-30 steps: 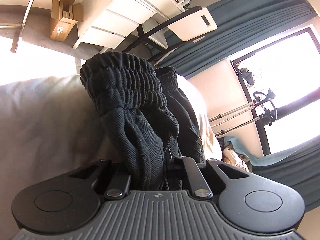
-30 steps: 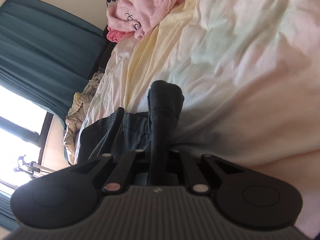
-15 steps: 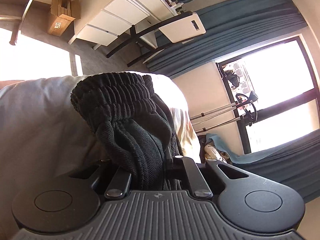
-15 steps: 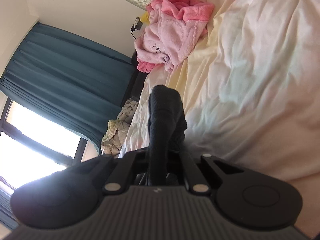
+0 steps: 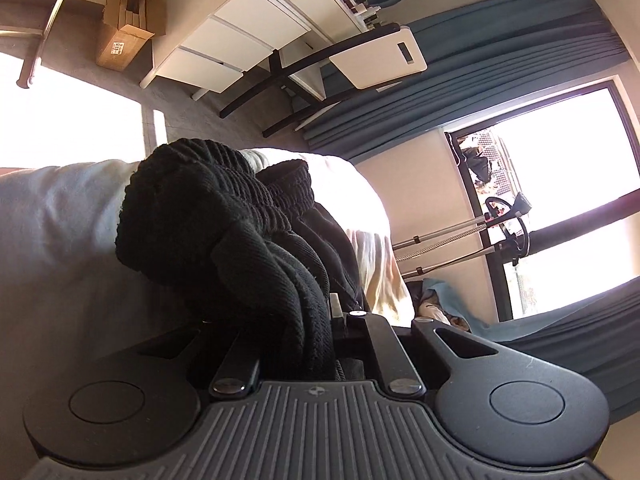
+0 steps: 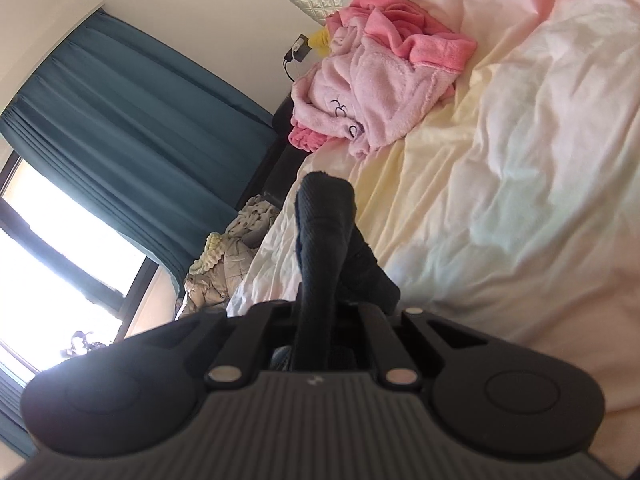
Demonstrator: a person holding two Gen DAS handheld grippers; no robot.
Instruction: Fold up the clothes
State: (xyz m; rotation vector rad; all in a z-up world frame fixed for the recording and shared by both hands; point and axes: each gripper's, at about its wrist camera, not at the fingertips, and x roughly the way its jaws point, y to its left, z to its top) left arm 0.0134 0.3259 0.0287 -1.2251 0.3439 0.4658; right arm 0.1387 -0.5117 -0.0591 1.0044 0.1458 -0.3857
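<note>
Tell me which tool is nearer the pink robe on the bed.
Right. The right tool, shut on the black garment, faces the pink robe across the sheet. The left tool faces the window; no robe in its view.

The right gripper has lifted its pinch of black garment clear of the bed.

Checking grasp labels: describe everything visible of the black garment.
The black garment is thick ribbed knit with a gathered elastic band, bunched rather than flat. The left hand-held gripper is shut on a thick wad by that band; the right hand-held gripper is shut on a narrower strip standing upright. More of it trails toward the pale bedsheet behind.
</note>
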